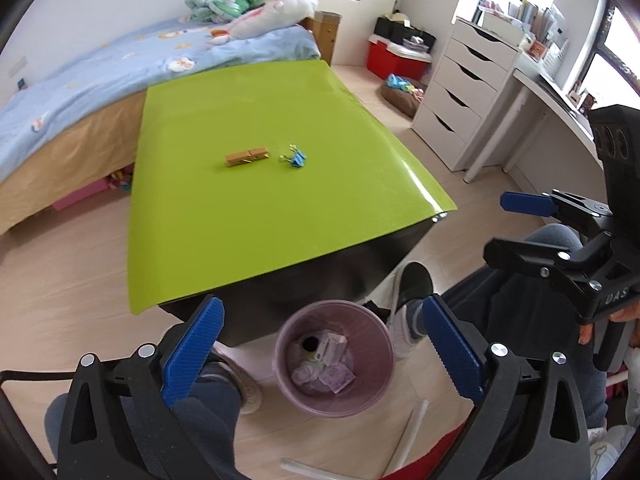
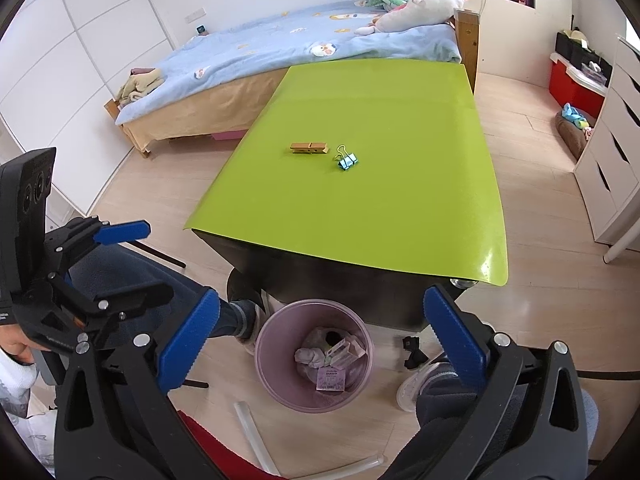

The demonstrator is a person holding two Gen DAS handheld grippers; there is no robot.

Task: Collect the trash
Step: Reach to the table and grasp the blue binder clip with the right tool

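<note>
A pink waste bin (image 1: pixel 376 384) (image 2: pixel 276 384) stands on the floor by the table's near edge, holding crumpled paper and small cartons (image 1: pixel 330 350) (image 2: pixel 346 350). My left gripper (image 1: pixel 320 344) hangs above it, open, nothing between its blue pads. My right gripper (image 2: pixel 320 340) is also over the bin, open and empty. Each gripper shows in the other's view: the right gripper (image 1: pixel 532 216) at the right edge, the left gripper (image 2: pixel 120 248) at the left edge. On the green tabletop (image 1: pixel 260 208) (image 2: pixel 360 208) lie a wooden clothespin (image 1: pixel 246 157) (image 2: pixel 309 148) and a blue binder clip (image 1: pixel 296 157) (image 2: pixel 347 160).
A bed (image 1: pixel 100 80) (image 2: pixel 280 48) with plush toys stands behind the table. White drawers (image 1: pixel 464 84) and a desk are at the right, a red box (image 1: pixel 384 58) beyond. The person's feet (image 1: pixel 412 308) (image 2: pixel 244 320) flank the bin. Clear plastic tubes (image 2: pixel 252 432) lie on the floor.
</note>
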